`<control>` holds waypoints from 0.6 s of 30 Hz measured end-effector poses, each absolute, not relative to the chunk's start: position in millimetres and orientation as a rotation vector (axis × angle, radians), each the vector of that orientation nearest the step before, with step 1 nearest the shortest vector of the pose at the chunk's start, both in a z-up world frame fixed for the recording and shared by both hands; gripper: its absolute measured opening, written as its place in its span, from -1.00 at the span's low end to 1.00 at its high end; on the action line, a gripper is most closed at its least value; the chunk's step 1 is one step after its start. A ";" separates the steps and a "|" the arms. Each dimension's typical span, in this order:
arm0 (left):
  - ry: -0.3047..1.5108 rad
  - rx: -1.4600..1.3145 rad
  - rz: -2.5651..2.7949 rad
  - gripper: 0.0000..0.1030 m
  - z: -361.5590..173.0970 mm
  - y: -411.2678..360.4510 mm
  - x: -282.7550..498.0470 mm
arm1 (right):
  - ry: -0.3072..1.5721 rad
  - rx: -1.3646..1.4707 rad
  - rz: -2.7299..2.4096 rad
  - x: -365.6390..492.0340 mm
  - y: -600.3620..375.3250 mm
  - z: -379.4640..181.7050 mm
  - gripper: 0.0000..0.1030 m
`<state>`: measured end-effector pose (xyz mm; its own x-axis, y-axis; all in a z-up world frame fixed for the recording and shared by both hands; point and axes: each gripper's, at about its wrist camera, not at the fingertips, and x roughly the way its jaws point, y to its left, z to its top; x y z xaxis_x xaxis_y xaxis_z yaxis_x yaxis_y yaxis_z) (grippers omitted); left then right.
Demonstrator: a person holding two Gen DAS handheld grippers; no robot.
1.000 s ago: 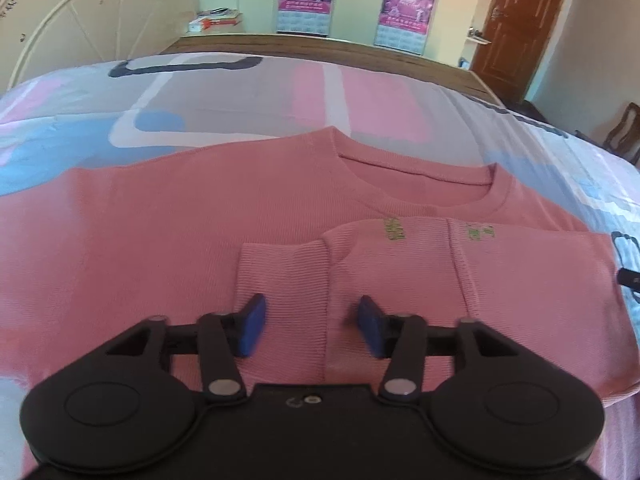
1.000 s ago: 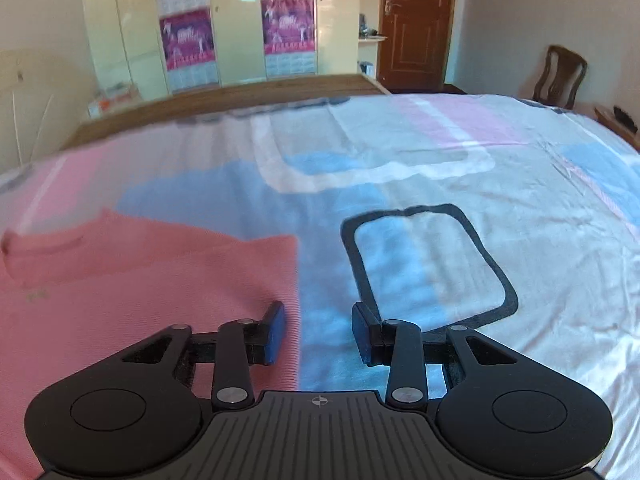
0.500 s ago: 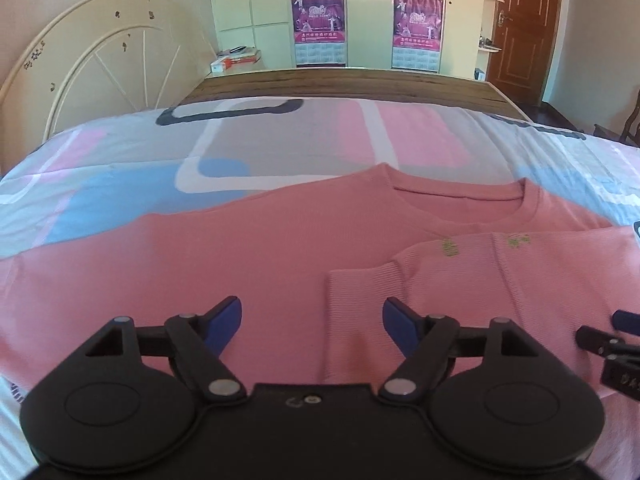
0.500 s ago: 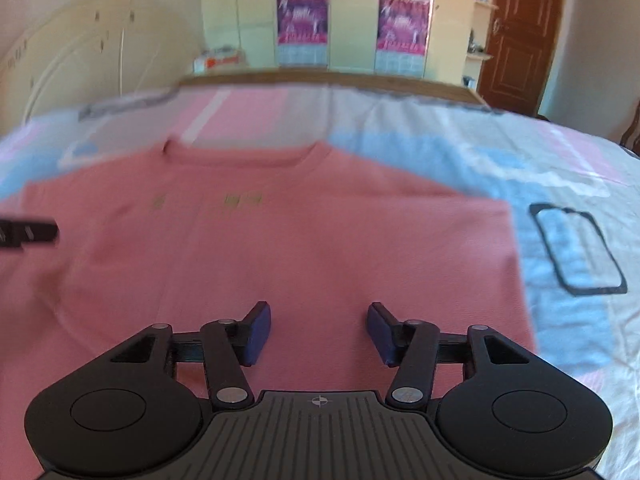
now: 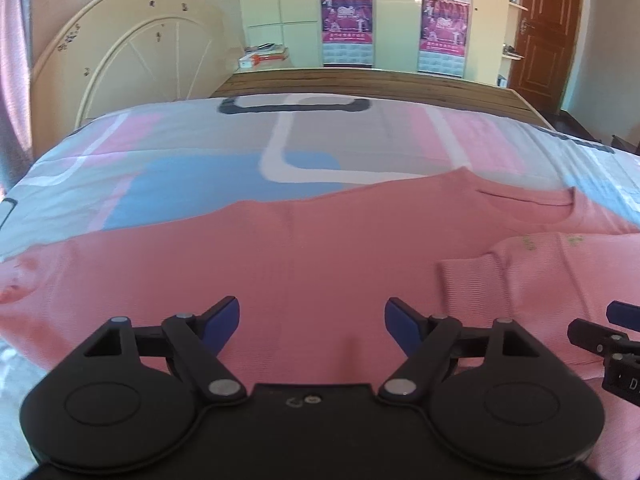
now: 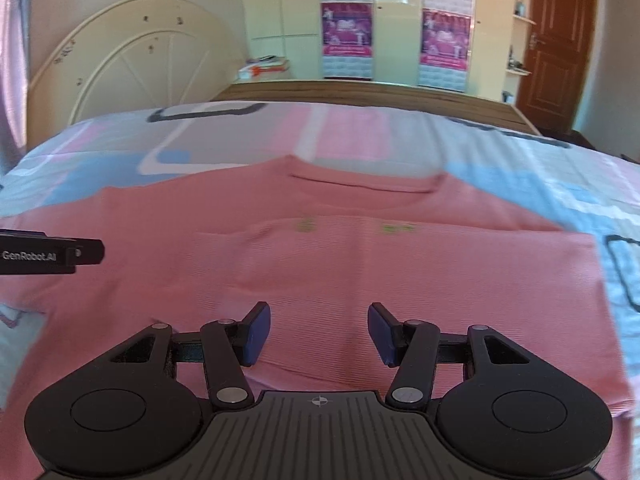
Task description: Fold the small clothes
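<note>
A pink knit sweater (image 5: 304,252) lies flat on the bed, neckline away from me. One sleeve (image 5: 532,276) is folded across its front, cuff toward the middle. My left gripper (image 5: 312,322) is open and empty, just above the sweater's left half near the hem. My right gripper (image 6: 319,332) is open and empty above the sweater (image 6: 360,264) near its lower middle. The right gripper's fingers show at the right edge of the left wrist view (image 5: 608,336). The left gripper's body shows at the left edge of the right wrist view (image 6: 48,256).
The bed has a patterned sheet (image 5: 192,160) of pink, blue, grey and white. A wooden footboard (image 5: 360,84) runs along the far side. A cream arched headboard (image 5: 132,68) leans on the left wall. A brown door (image 5: 548,28) is at the far right.
Both grippers have shifted left over the sweater. The left gripper's jaws opened wider and left the folded sleeve's cuff. The right gripper came from the sweater's right edge to its middle.
</note>
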<state>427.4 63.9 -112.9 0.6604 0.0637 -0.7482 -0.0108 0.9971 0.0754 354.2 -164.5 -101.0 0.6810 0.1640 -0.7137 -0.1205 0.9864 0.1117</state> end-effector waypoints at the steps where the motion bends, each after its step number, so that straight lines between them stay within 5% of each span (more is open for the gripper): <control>1: 0.850 0.062 0.051 0.53 -112.8 71.4 427.0 | 0.804 0.054 0.169 356.1 -156.8 -100.6 0.04; 18: 0.862 0.021 0.194 0.56 -115.9 177.4 424.9 | 0.801 0.024 0.229 388.9 -69.9 -107.2 0.04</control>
